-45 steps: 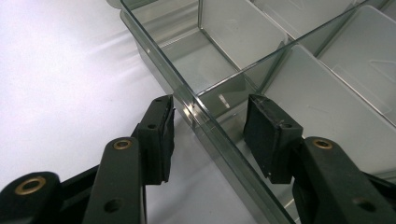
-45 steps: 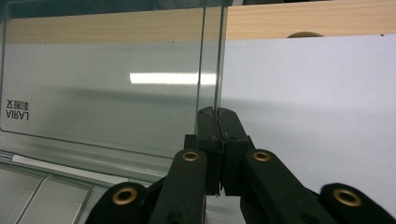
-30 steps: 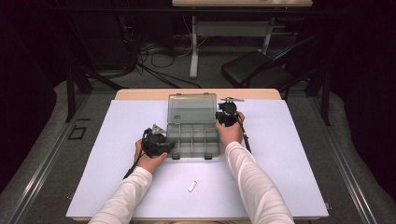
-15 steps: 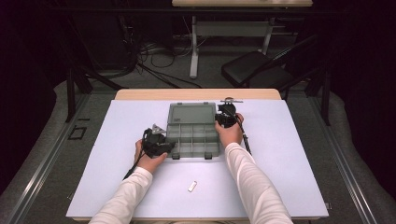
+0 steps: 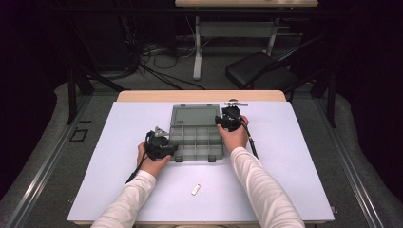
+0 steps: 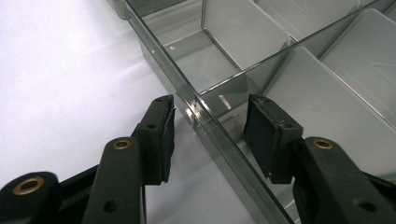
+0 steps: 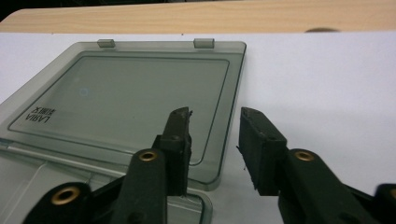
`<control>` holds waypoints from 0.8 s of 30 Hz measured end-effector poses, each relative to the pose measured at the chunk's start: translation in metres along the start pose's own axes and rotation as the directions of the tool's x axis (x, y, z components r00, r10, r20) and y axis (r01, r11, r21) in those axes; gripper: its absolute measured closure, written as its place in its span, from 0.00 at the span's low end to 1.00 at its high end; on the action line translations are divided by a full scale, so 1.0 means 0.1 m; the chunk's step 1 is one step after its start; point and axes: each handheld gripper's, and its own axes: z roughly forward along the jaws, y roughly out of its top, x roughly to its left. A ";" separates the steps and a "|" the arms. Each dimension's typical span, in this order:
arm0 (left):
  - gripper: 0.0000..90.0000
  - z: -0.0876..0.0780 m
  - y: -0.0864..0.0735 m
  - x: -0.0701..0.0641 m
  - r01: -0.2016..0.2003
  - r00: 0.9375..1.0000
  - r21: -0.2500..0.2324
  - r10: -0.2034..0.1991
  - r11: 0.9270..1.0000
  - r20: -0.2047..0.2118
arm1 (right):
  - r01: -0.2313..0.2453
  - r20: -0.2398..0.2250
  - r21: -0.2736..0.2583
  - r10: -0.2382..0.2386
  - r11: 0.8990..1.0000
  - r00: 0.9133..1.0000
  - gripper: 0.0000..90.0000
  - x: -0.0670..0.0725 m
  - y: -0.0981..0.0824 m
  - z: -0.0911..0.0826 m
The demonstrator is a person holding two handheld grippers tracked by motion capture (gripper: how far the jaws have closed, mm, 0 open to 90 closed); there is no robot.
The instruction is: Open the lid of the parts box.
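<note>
A clear grey compartment box (image 5: 197,142) lies open mid-table, its lid (image 5: 195,116) flat behind it. My left gripper (image 5: 174,148) is at the box's front left corner. In the left gripper view, the jaws (image 6: 210,126) straddle the side wall (image 6: 205,116), with a gap at each pad. My right gripper (image 5: 223,121) is at the lid's near right corner. Its jaws (image 7: 215,135) have just been opening. They stand apart over the lid's (image 7: 130,98) right edge, one finger (image 7: 180,140) above the lid, the other above the white surface.
A small white piece (image 5: 196,189) lies on the white table cover (image 5: 294,166) in front of the box. The wooden table edge (image 5: 199,96) runs behind the lid. A dark chair (image 5: 261,71) and cables sit beyond the table.
The lid has come down from a raised tilt to lie flat behind the box. The right hand has shifted slightly with it. The left hand has stayed put.
</note>
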 end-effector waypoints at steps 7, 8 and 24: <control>0.54 -0.06 0.01 0.03 0.027 1.000 -0.013 -0.027 1.000 -0.002 | 0.045 -0.104 -0.045 -0.049 0.998 0.993 0.68 -0.03 -0.06 -0.34; 0.53 -0.08 0.01 0.03 0.035 0.999 -0.021 -0.035 0.999 0.001 | 0.056 -0.116 -0.053 -0.062 0.997 0.991 0.69 -0.04 -0.08 -0.40; 0.48 -0.42 0.06 0.02 0.081 0.995 -0.108 -0.075 0.991 0.063 | 0.184 -0.182 -0.115 -0.203 0.976 0.962 0.55 -0.06 -0.42 -0.99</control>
